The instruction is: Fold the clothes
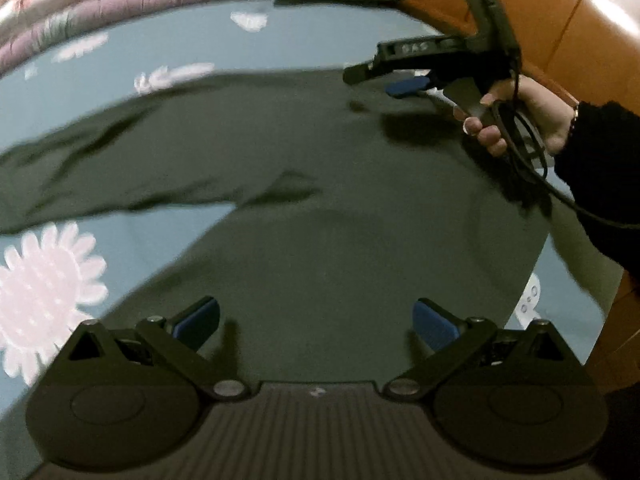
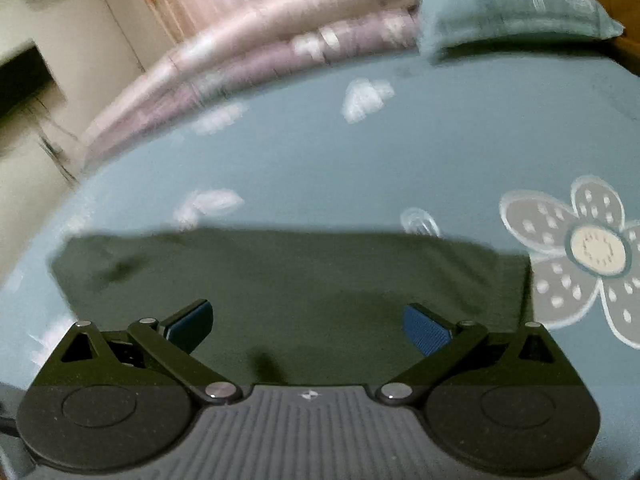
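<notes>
Across the bed lay a blue-grey sheet (image 1: 120, 64) printed with pale flowers, one large pink bloom (image 1: 44, 300) at the left wrist view's near left and a grey petalled one (image 2: 592, 256) at the right of the right wrist view. On the sheet's far edge sat a folded stack of quilts (image 2: 256, 56), pink above mauve, its fabric glossy and ridged, and just beside it a plump pillow (image 2: 516, 4) in the same blue-grey cloth. Polished orange-brown wood (image 1: 580, 24), panelled and shiny, ran along the far right of the bed in the left wrist view. Pale walls and a pink curtain showed beyond the quilts, blurred.

Spread flat on the sheet was a dark olive garment (image 1: 340, 200), matte and soft, with one long sleeve (image 1: 100, 164) reaching out to the left in shallow wrinkles.

Above its near part hung the left gripper (image 1: 316, 324), blue ribbed pads wide apart and holding nothing. Over the garment's far right corner a hand (image 1: 532, 116) in a black sleeve held the right gripper (image 2: 308, 328), its black fingers likewise spread with nothing between them, and a black cable trailed from its handle.
</notes>
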A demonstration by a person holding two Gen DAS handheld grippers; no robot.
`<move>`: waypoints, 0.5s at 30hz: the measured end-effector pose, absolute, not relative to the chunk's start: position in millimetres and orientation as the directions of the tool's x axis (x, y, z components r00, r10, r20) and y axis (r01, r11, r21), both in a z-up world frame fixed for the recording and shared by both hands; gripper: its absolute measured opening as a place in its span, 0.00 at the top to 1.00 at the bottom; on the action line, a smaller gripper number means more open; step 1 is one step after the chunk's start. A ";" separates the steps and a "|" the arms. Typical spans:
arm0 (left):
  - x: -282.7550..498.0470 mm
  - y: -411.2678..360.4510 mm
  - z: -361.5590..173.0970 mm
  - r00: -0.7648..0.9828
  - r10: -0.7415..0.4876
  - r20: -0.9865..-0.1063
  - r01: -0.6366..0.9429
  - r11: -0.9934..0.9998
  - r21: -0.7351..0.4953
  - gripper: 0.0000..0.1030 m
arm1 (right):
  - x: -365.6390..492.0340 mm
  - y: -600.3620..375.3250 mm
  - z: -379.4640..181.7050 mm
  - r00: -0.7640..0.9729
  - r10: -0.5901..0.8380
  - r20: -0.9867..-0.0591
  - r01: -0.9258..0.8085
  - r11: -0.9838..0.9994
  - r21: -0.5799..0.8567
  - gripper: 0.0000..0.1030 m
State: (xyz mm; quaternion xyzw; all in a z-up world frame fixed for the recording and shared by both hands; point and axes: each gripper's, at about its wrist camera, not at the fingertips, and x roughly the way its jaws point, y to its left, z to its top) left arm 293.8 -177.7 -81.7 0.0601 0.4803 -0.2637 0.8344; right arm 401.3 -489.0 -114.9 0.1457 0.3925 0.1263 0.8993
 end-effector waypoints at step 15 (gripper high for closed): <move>293.6 -171.1 -98.7 0.389 -0.405 -0.827 0.498 0.848 -0.180 0.01 | 431.2 -480.8 -120.5 0.647 0.364 -0.670 -0.148 0.922 0.358 0.00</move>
